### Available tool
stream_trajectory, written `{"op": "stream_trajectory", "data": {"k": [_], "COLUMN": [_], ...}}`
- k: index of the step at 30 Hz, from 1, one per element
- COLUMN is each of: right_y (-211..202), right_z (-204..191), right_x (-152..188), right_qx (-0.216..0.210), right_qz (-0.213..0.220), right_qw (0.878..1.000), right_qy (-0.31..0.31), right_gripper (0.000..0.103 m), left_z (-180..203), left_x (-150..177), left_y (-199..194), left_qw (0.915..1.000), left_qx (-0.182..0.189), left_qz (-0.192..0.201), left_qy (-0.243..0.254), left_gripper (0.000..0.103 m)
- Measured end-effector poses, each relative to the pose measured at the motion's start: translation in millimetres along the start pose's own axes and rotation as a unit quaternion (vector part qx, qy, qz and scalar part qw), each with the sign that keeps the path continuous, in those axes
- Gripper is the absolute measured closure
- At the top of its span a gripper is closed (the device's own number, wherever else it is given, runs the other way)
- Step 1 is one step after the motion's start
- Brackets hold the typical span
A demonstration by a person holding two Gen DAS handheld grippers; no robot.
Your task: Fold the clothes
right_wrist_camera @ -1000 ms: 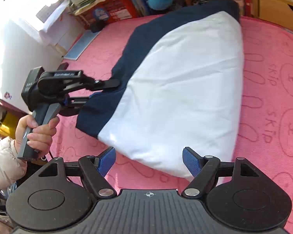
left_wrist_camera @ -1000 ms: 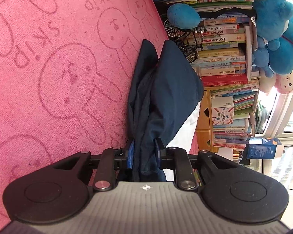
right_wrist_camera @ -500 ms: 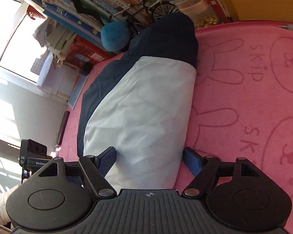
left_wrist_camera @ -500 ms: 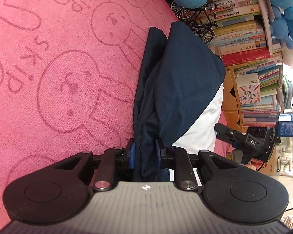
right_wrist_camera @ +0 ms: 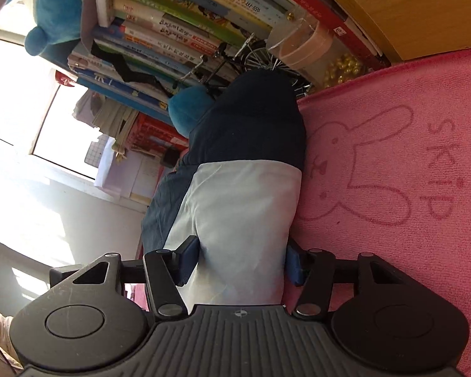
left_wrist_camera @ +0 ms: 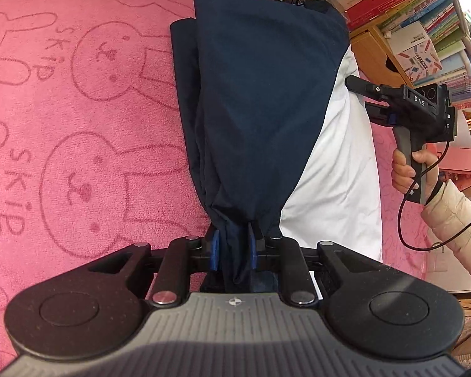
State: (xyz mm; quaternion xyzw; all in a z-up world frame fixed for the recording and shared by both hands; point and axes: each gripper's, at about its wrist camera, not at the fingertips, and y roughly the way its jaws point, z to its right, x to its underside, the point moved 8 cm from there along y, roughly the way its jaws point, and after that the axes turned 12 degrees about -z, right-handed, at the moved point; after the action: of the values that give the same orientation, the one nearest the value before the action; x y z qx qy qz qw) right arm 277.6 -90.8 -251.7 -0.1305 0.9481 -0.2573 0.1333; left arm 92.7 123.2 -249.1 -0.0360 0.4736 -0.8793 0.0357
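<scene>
A navy and white garment (left_wrist_camera: 260, 110) lies folded lengthwise on a pink rabbit-print blanket (left_wrist_camera: 78, 144). My left gripper (left_wrist_camera: 233, 245) is shut on the bunched navy end of it, and the cloth runs away from the pads. My right gripper (right_wrist_camera: 242, 262) is closing its jaws on the white part of the garment (right_wrist_camera: 241, 201), which fills the gap and touches both blue pads. In the left wrist view the right gripper (left_wrist_camera: 361, 99) reaches in at the white edge (left_wrist_camera: 339, 172), held by a hand (left_wrist_camera: 405, 169) in a cream padded sleeve.
Stacked books (right_wrist_camera: 185, 31) and a wooden drawer unit (right_wrist_camera: 408, 6) border the blanket beyond the garment's far end. A model bicycle (right_wrist_camera: 251, 59), a blue plush ball (right_wrist_camera: 188, 113) and a blue plush toy (right_wrist_camera: 53, 9) sit there too. The pink blanket (right_wrist_camera: 392, 163) stretches to the right.
The right gripper swung down to the garment's white side and narrowed its jaws around it. The left gripper kept its hold on the navy end, lifted a little and rolled.
</scene>
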Motion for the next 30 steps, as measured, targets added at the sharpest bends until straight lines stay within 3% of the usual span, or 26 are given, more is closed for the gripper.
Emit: {"op": "stream_trajectory", "data": {"k": [4,7,11,14,16,17,21,24,26,28,29,30], "right_y": [2,11,26,14,1,-8,-35,-55,-60,-55,-52,-54], "right_z": [-16,-28,-37,-36,-35,-34,-71,-96,-87,-57,-40,-30], "right_x": [25,30,24,31,37,42,75,116,147,174,184,187], "right_qx": [-0.038,-0.029,-0.018,-0.036,-0.048,-0.053,-0.034,-0.016,0.028,0.101,0.117,0.100], "right_qz": [-0.105,-0.127,-0.099,-0.060,-0.030,-0.013,0.029,0.072,0.087,0.092,0.096,0.119], "right_qw": [0.993,0.988,0.993,0.997,0.996,0.993,0.988,0.979,0.972,0.960,0.954,0.952], "right_qy": [-0.041,-0.082,-0.056,0.018,0.076,0.109,0.150,0.189,0.218,0.245,0.259,0.264], "right_gripper": [0.021,0.015,0.016,0.028,0.066,0.073,0.076,0.076,0.075,0.064,0.061,0.056], "left_z": [-4,-9,-19,-28,-33,-34,-24,-17,-14,-11,-9,-7], "left_x": [-2,-3,-2,-2,-1,0,3,9,13,15,14,13], "left_y": [1,0,-2,-2,-3,-4,-12,-18,-18,-14,-12,-11], "left_qw": [0.9998,0.9994,0.9978,0.9932,0.9914,0.9914,0.9972,0.9988,0.9993,0.9993,0.9992,0.9990], "left_qx": [0.010,0.024,0.043,0.074,0.081,0.080,0.032,0.020,0.007,0.001,0.012,0.018], "left_qz": [-0.012,-0.017,-0.022,-0.025,-0.027,-0.027,-0.027,-0.028,-0.034,-0.036,-0.036,-0.037], "left_qy": [-0.010,-0.020,-0.044,-0.087,-0.099,-0.100,-0.061,-0.034,-0.012,0.006,0.013,0.017], "left_gripper": [0.084,0.085,0.086,0.088,0.089,0.088,0.087,0.087,0.087,0.086,0.083,0.080]}}
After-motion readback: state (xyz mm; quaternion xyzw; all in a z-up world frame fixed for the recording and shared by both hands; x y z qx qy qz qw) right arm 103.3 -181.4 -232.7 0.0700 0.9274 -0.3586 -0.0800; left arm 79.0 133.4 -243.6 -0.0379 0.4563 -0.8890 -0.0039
